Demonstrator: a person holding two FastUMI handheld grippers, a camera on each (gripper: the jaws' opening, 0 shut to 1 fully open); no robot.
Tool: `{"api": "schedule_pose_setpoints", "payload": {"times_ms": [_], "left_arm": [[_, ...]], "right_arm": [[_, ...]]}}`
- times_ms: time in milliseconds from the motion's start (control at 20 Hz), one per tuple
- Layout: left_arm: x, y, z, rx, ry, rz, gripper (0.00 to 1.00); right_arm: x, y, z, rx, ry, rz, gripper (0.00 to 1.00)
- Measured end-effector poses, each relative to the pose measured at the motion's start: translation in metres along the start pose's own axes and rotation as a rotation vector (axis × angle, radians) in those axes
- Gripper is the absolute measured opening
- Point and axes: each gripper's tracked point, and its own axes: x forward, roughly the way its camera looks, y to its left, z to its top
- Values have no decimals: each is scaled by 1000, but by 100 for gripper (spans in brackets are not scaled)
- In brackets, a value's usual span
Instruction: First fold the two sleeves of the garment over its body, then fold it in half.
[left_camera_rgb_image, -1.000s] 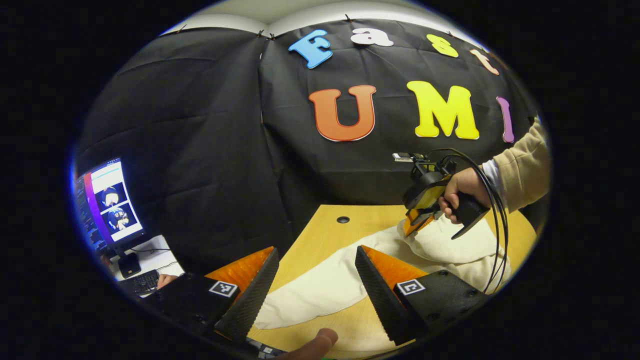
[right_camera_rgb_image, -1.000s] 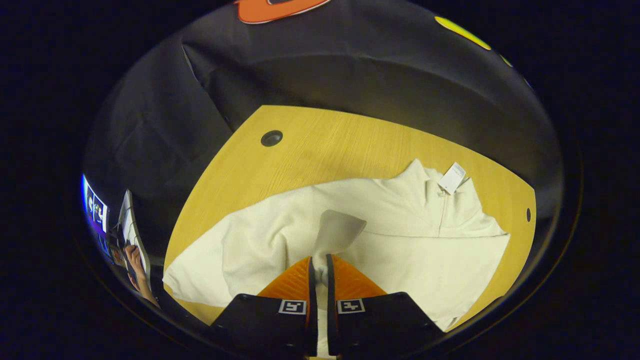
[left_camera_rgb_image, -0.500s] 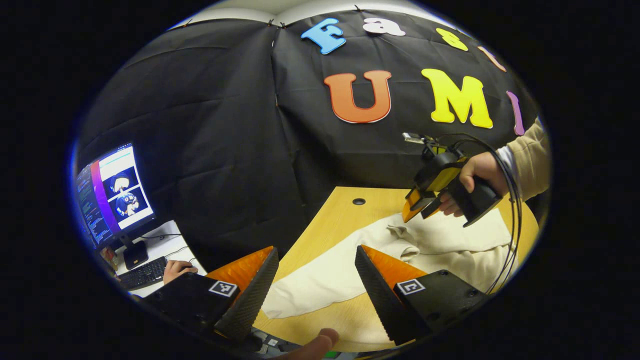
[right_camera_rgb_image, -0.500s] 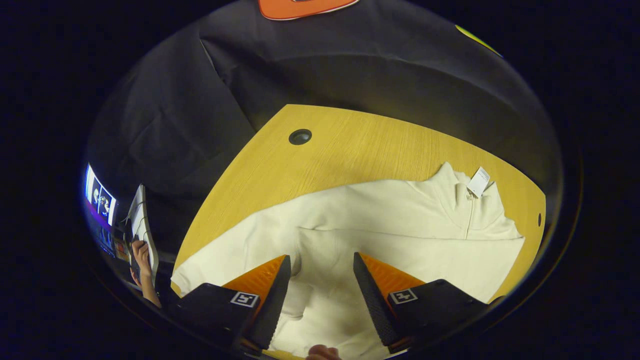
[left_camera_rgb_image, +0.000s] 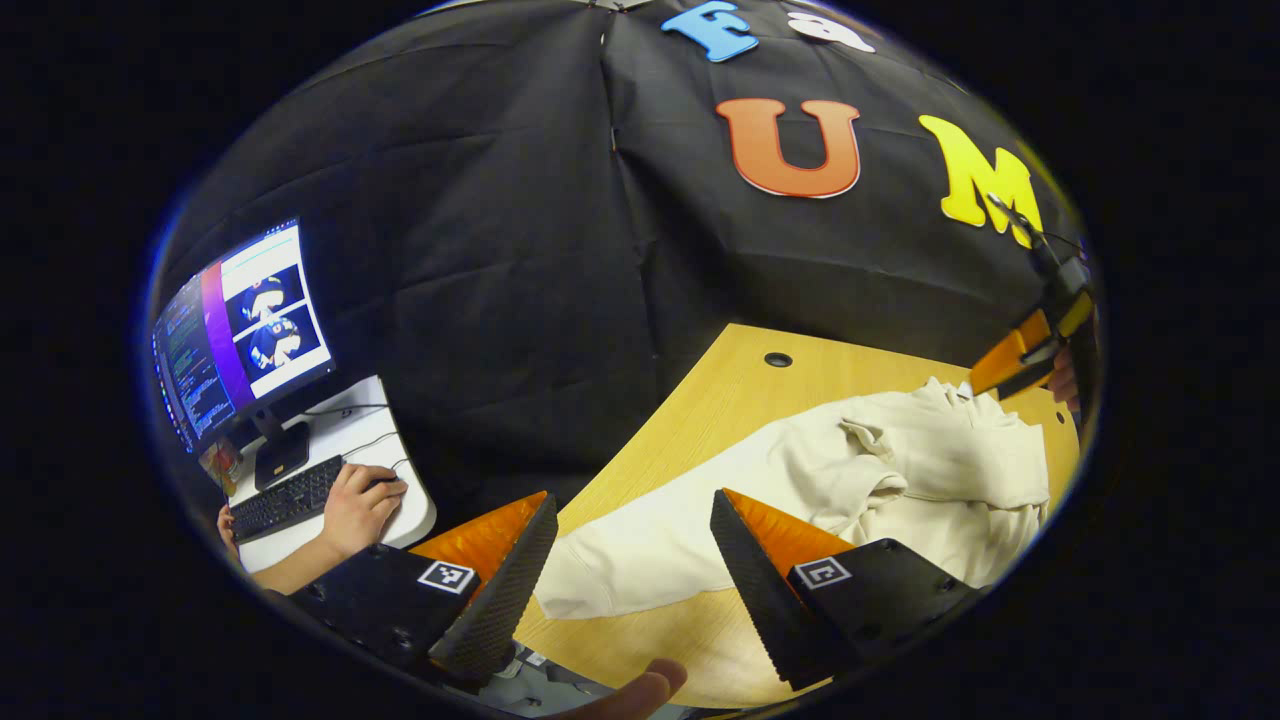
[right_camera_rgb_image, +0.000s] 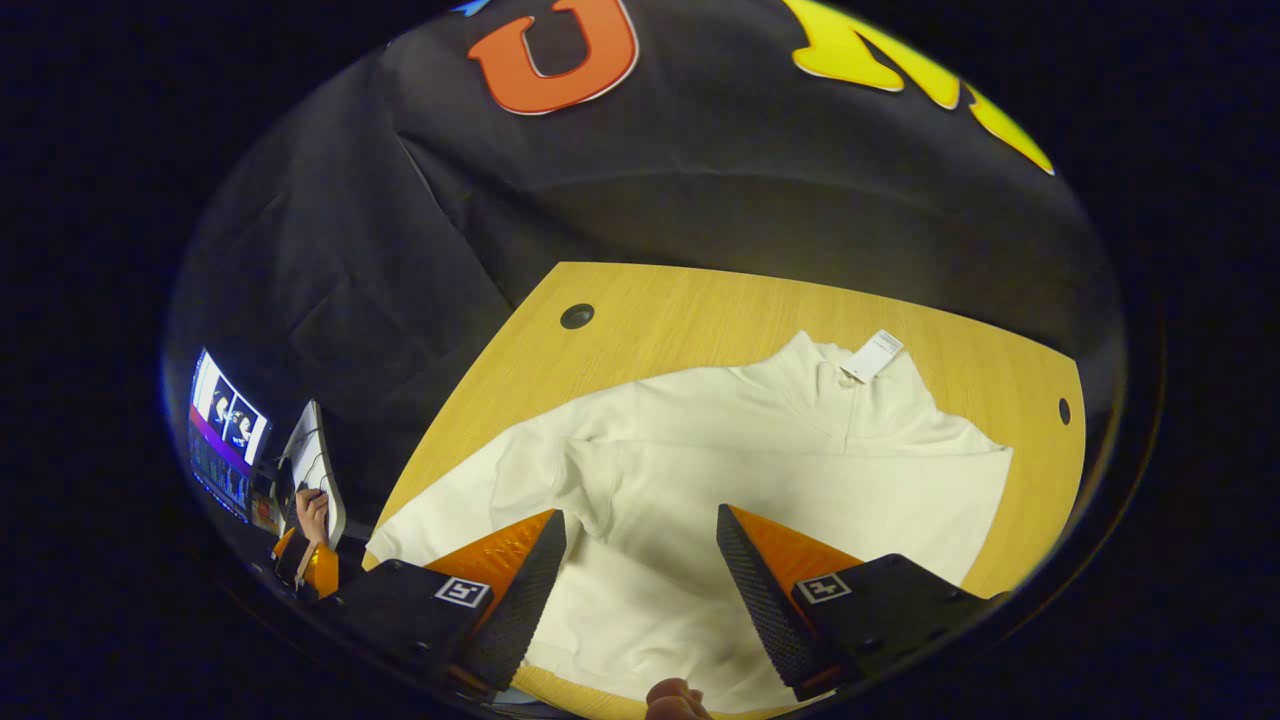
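A cream zip-neck garment (right_camera_rgb_image: 800, 470) lies spread on the wooden table (right_camera_rgb_image: 700, 310), its collar with a white tag (right_camera_rgb_image: 872, 355) toward the far edge. One sleeve (right_camera_rgb_image: 560, 470) lies folded and bunched over the body on the left. My right gripper (right_camera_rgb_image: 640, 575) hovers open above the garment's near half with nothing between its fingers. In the left gripper view the garment (left_camera_rgb_image: 800, 480) lies to the right, with the bunched sleeve (left_camera_rgb_image: 870, 450) on top. My left gripper (left_camera_rgb_image: 630, 565) is open over the table's near corner, above the hem. The right gripper (left_camera_rgb_image: 990, 380) hangs above the garment's far side.
Two cable holes (right_camera_rgb_image: 577, 316) (right_camera_rgb_image: 1064, 411) mark the table's far corners. Left of the table, a side desk carries a lit monitor (left_camera_rgb_image: 240, 335) and a keyboard (left_camera_rgb_image: 285, 498) with a person's hand (left_camera_rgb_image: 355, 505) on it. The black cloth wall stands close behind the table.
My right gripper opened and let go of the sleeve, which now rests on the body, then rose and drew back. The left gripper turned leftward and stayed open.
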Motion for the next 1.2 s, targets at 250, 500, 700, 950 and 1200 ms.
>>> {"api": "schedule_pose_setpoints", "payload": {"times_ms": [250, 500, 700, 950, 1200], "left_arm": [[18, 28, -30, -57, 81, 82, 100], [35, 60, -67, -115, 199, 185, 99], [46, 64, -97, -181, 317, 238, 100], [58, 60, -121, -375, 440, 244, 84], [68, 66, -128, -455, 528, 264, 82]], "right_arm": [[-39, -58, -73, 49, 75, 19, 96], [-87, -94, -140, 71, 101, -44, 96], [-120, -95, -183, 53, 140, -58, 96], [-132, -100, -189, 9, 129, -100, 92], [-141, -109, -187, 62, 110, -119, 96]]}}
